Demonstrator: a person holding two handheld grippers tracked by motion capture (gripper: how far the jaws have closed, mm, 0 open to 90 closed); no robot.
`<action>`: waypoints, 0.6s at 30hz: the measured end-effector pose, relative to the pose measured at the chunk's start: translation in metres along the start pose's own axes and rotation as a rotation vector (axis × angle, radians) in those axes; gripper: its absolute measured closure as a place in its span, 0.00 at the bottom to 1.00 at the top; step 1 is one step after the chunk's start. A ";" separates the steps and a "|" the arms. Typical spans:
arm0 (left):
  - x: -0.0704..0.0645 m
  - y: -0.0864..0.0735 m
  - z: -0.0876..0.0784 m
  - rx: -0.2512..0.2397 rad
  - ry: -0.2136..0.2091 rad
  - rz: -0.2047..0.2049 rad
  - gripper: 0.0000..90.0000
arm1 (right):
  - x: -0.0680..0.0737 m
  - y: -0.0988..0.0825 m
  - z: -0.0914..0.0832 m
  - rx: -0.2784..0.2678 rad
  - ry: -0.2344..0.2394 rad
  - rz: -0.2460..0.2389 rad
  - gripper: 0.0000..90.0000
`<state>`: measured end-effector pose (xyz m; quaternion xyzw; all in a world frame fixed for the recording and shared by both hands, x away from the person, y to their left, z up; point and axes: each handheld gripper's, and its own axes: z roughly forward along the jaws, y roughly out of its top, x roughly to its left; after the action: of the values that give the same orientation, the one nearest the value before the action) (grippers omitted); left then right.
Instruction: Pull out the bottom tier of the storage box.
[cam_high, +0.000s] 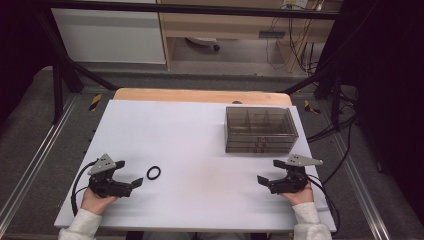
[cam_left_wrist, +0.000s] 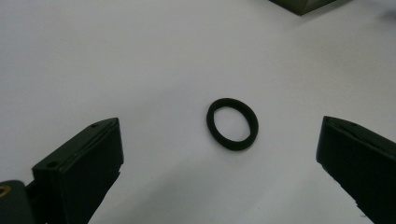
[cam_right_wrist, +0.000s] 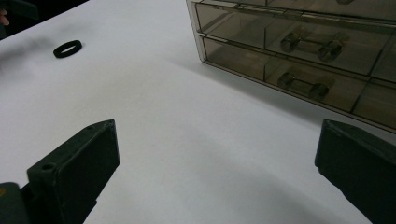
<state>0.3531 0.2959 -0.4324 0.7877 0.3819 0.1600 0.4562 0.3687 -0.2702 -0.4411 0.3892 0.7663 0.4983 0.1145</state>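
High view: you are holding the left gripper (cam_high: 131, 175) over the near left of the white bench (cam_high: 190, 135), its jaws standing wide apart and gripping nothing. The black ring (cam_high: 154, 173) is lying flat on the bench just beside the jaw tips, apart from them. You are holding the right gripper (cam_high: 267, 172) at the near right, likewise wide open and empty, near the smoked drawer box (cam_high: 260, 129).

Left gripper view: the black ring (cam_left_wrist: 232, 123) is lying ahead of the two jaws, between their lines, touching neither.

Right gripper view: the jaws are standing fully apart over bare bench; the drawer box (cam_right_wrist: 299, 51) is sitting ahead to the right, the ring (cam_right_wrist: 67, 48) far off at upper left.
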 end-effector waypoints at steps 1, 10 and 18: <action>0.000 0.000 0.000 0.000 0.000 -0.001 0.01 | 0.000 0.000 0.000 0.000 -0.001 -0.001 0.00; 0.000 0.000 0.001 0.010 0.001 0.000 0.01 | 0.000 0.001 -0.001 -0.005 -0.006 -0.006 0.00; 0.000 -0.001 0.001 0.010 0.001 -0.002 0.01 | 0.000 0.001 -0.002 -0.008 -0.007 -0.013 0.00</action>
<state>0.3535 0.2960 -0.4332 0.7895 0.3839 0.1581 0.4520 0.3684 -0.2716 -0.4392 0.3854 0.7664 0.4992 0.1222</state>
